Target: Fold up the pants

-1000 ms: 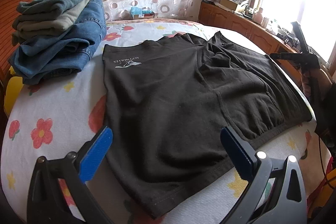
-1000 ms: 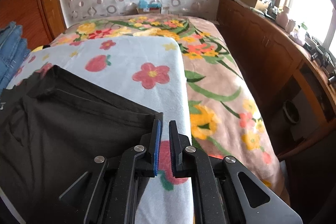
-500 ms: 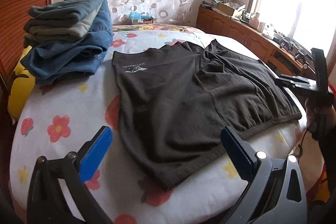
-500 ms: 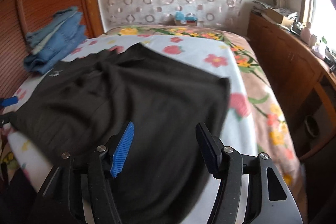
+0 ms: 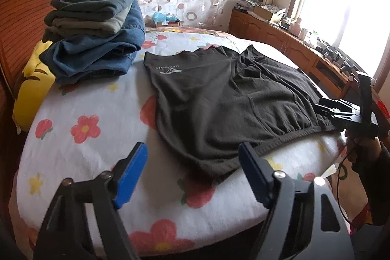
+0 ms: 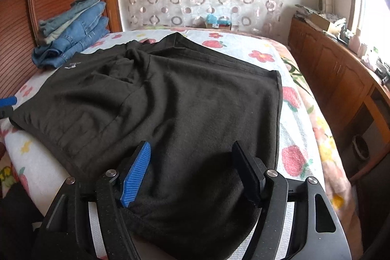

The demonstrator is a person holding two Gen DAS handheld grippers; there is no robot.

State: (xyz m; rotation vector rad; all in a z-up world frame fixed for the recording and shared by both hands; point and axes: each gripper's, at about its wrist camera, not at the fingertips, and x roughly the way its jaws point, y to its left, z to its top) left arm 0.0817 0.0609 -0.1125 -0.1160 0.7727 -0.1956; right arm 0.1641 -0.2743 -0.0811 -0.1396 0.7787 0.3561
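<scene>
Black shorts lay flat on the bed. Right hand-held gripper had let go at the hem, jaws opening, empty, at 6 o'clock over the cloth. Left hand-held gripper was closing, empty, w/ nothing pinched. Spread seemed done; first fold next.
</scene>
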